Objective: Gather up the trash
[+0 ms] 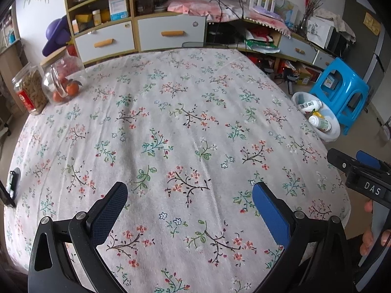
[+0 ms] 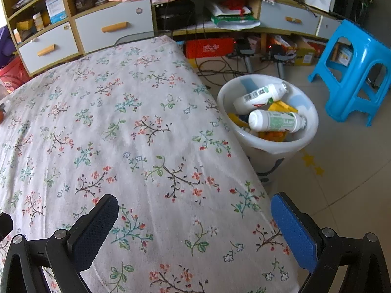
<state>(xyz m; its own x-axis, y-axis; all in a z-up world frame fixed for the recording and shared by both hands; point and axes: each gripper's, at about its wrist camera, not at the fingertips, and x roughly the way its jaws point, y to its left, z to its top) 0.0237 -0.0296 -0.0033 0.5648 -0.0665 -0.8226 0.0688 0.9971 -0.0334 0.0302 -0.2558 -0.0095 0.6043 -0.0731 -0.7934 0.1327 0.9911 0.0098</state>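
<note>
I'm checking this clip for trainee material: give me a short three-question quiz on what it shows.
1. True or false: the left hand-held gripper holds a bottle.
2. Where do the two white bottles lie? A) on the tablecloth B) in the white bin C) on the blue stool
3. What stands at the table's far left corner, seen from the left wrist?

Key
1. False: both it and the right hand-held gripper are open, holding nothing.
2. B: in the bin, on the floor beside the table, near the stool.
3. Two jars: one of brown snacks, one with oranges in front.
</note>
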